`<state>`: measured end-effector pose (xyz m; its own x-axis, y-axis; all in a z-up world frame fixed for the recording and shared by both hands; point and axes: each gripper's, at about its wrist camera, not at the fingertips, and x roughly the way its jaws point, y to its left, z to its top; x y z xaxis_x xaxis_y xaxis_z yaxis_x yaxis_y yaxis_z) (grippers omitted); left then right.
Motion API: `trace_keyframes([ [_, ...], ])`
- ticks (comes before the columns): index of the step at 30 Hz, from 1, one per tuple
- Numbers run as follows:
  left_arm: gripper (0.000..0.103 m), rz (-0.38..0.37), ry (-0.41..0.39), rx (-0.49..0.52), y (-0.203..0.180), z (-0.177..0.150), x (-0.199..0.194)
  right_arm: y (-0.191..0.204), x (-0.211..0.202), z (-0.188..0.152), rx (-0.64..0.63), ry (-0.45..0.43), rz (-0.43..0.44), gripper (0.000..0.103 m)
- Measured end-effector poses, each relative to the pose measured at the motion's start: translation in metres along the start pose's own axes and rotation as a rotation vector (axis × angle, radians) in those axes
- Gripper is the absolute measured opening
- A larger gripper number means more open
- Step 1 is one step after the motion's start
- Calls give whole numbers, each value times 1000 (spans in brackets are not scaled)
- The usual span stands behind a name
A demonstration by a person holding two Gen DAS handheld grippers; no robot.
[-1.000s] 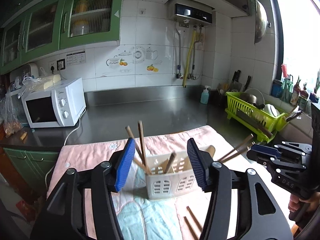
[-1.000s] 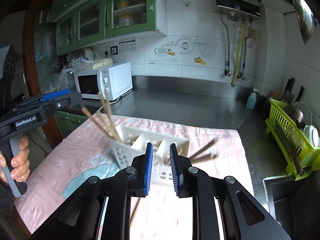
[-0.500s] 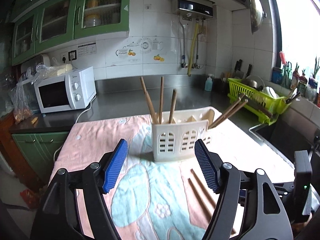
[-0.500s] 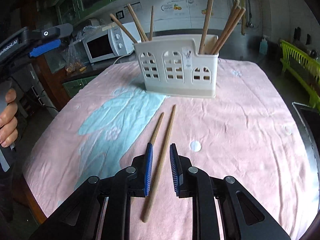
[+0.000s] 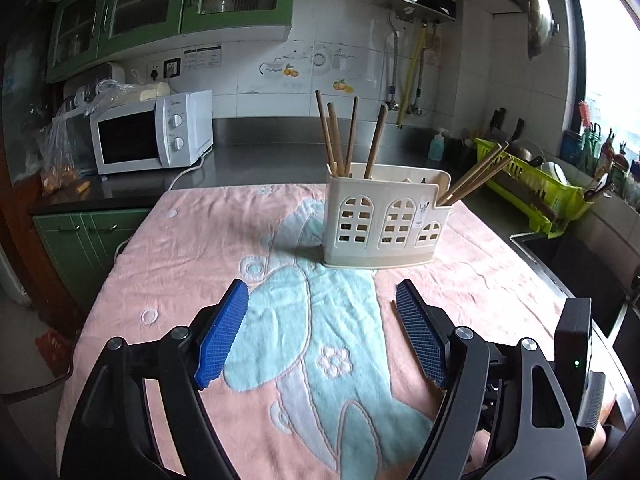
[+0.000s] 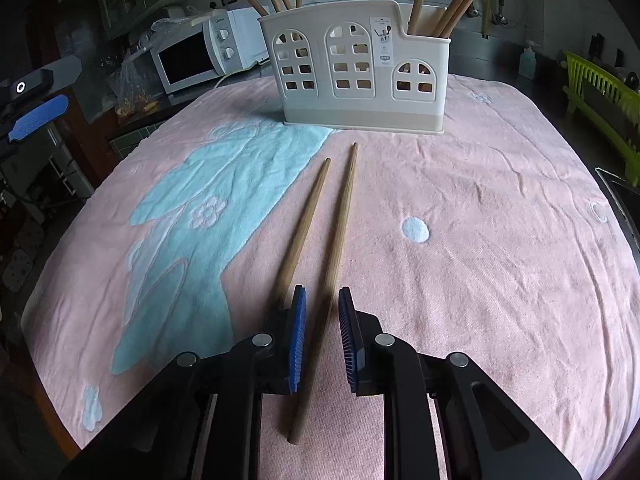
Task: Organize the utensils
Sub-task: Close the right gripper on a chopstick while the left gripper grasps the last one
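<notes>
A cream utensil holder [image 5: 384, 224] [image 6: 360, 68] stands on a pink and blue towel [image 5: 248, 264] and holds several wooden chopsticks [image 5: 348, 136]. Two loose chopsticks lie on the towel in front of it in the right wrist view, a left one [image 6: 306, 220] and a right one [image 6: 342, 212]. My right gripper [image 6: 322, 336] is low over the towel, its jaws slightly apart around the near part of the right chopstick, not closed on it. My left gripper [image 5: 320, 336] is wide open and empty, held back above the towel.
A white microwave [image 5: 148, 136] stands on the steel counter at the back left. A green dish rack [image 5: 536, 188] sits at the right beside a sink [image 5: 568, 264]. A soap bottle [image 5: 436, 146] stands by the back wall.
My right gripper has dropped to the towel and moved forward over the right loose chopstick, opening slightly. My left gripper has pulled back from the holder, staying open.
</notes>
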<state>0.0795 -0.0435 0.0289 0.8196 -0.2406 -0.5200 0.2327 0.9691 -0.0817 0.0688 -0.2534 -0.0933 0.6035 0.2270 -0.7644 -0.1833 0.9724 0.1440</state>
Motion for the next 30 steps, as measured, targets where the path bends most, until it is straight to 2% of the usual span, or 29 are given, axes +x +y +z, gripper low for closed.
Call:
trace_keyframes([
  [13,76,-26,76,-5,-7,-33,9,1,0,-4,-12,-2,-32,7],
  [21,73,-123,177,36,-45,-69,21,-13,-28,0,13,-59,-27,6],
  [25,60,-178,239,43,-66,-85,32,-21,-45,1,15,-91,-30,6],
  [30,43,-206,291,65,-89,-100,47,-34,-60,1,40,-119,-12,6],
])
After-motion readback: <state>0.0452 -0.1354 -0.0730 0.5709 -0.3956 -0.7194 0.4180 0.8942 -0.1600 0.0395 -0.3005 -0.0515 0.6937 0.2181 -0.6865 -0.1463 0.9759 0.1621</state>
